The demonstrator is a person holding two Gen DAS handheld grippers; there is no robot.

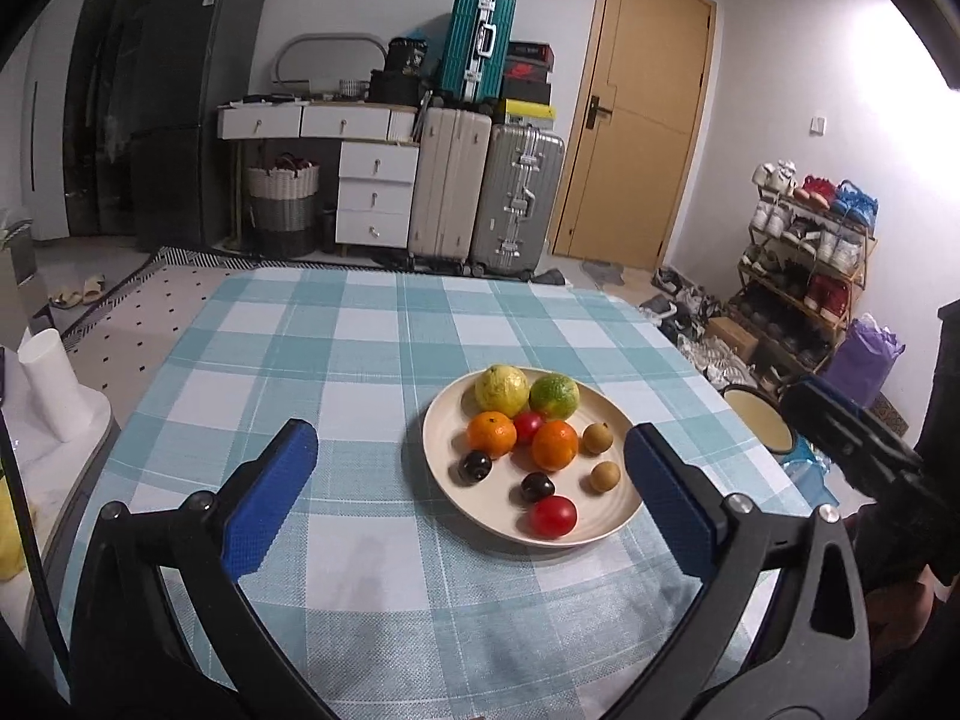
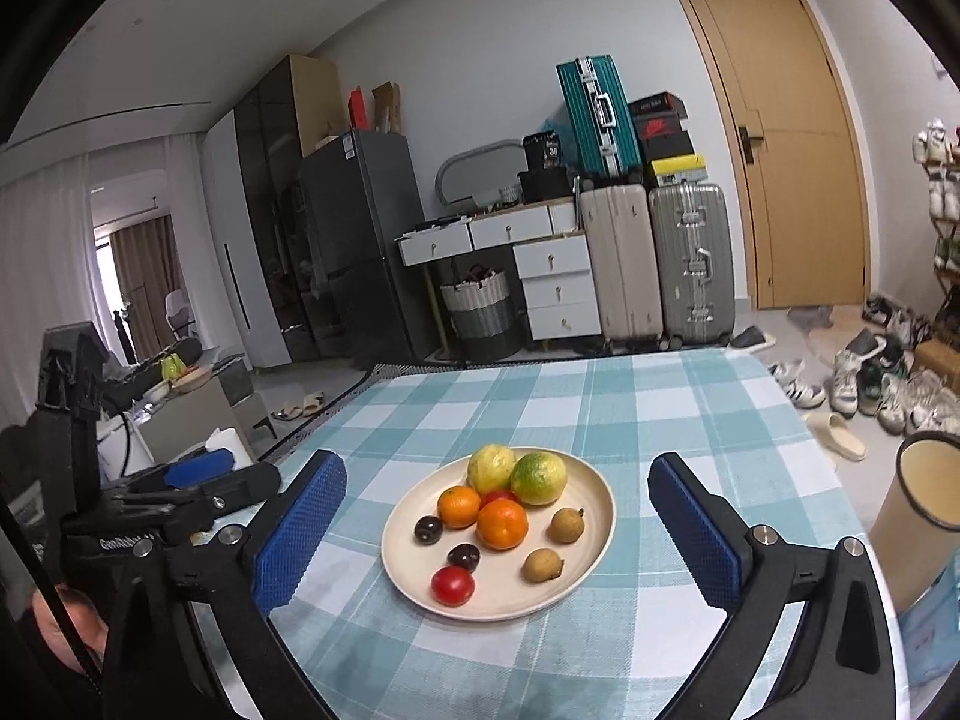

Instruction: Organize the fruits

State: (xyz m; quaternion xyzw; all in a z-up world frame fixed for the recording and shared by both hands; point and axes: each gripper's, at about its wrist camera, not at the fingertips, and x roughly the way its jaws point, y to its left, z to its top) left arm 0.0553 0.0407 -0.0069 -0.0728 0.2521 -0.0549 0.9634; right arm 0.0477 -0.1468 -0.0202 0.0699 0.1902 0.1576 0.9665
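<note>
Left wrist view: left gripper w/ jaws wide apart, nothing between them, hovering over the near edge of the table. Right gripper same: fingers spread, empty, plate framed between the blue pads.

Plate sits right of table centre, nearer the near edge than the far one; all fruit is on it, none loose on the cloth.

Count, near to far: 2 red tomatoes, one at the plate's near rim, one mid-plate; 2 dark plums; 2 brown longan-type fruits on the right side; 2 oranges at centre; 1 yellow fruit and 1 green citrus at the far rim. 10 pcs total.

Looks sorted already, so prob. a retreat or final check. If regrouping: take small round ones from above, pads either side, slow close, since they'd likely roll. Keep clear of neighbours touching at centre.

Beyond the far edge: suitcases, door.
</note>
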